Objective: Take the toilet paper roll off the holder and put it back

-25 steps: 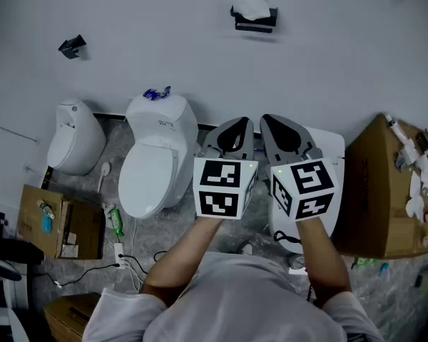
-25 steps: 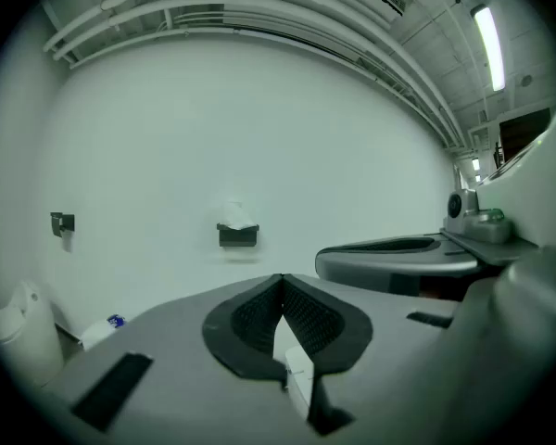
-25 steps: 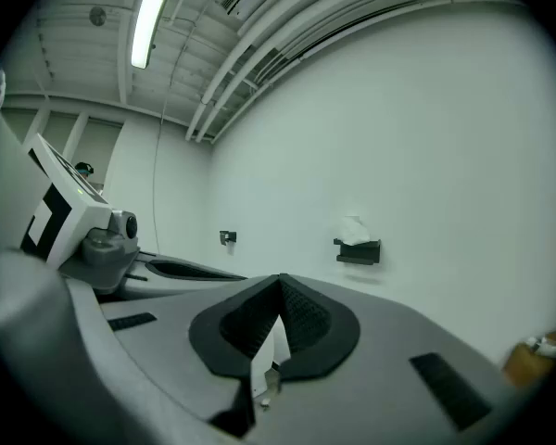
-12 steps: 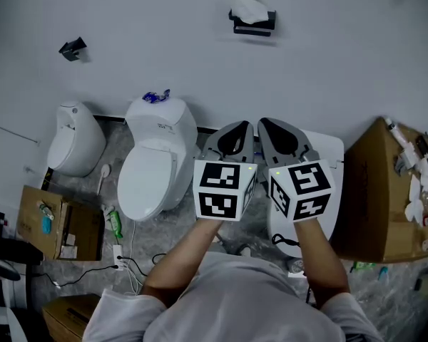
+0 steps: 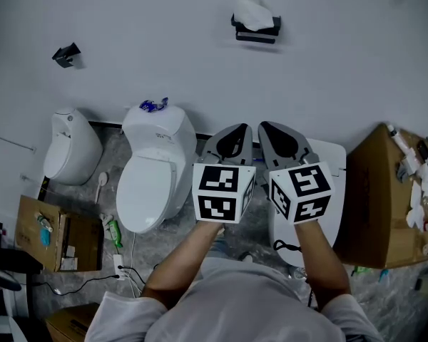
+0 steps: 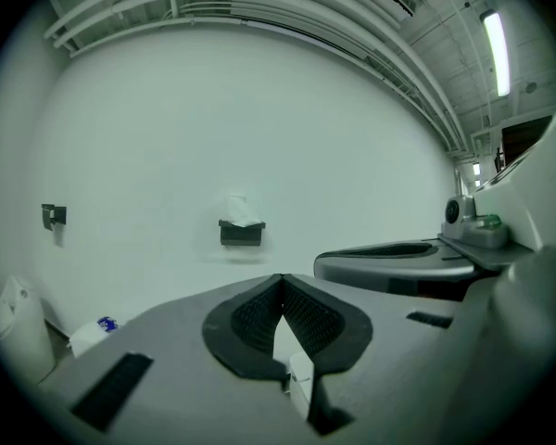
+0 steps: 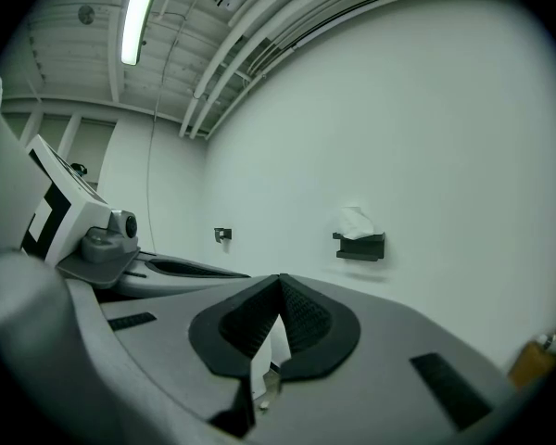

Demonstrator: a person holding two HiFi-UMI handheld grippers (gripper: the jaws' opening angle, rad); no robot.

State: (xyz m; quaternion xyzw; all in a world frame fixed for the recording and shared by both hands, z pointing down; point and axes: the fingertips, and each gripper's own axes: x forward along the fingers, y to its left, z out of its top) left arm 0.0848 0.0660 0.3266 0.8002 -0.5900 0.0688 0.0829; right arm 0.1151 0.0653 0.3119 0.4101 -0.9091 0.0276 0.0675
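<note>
White wall (image 5: 128, 20), toilet paper roll (image 5: 251, 9) well beyond both empty, pressed-together hand-held grippers (image 5: 239, 128) (image 5: 267, 128)

Left gripper (image 5: 235, 128) and right gripper (image 5: 272, 125) both nudged forward; holder (image 5: 256, 34) with toilet paper roll (image 5: 252, 11) slightly closer ahead.

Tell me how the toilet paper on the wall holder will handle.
Probably light and soft: the toilet paper looks rumpled, so a hard squeeze may crush it. Loose paper drapes onto the holder, so it may unwind.

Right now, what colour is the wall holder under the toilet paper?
The holder is black, clearest in the head view.
</note>
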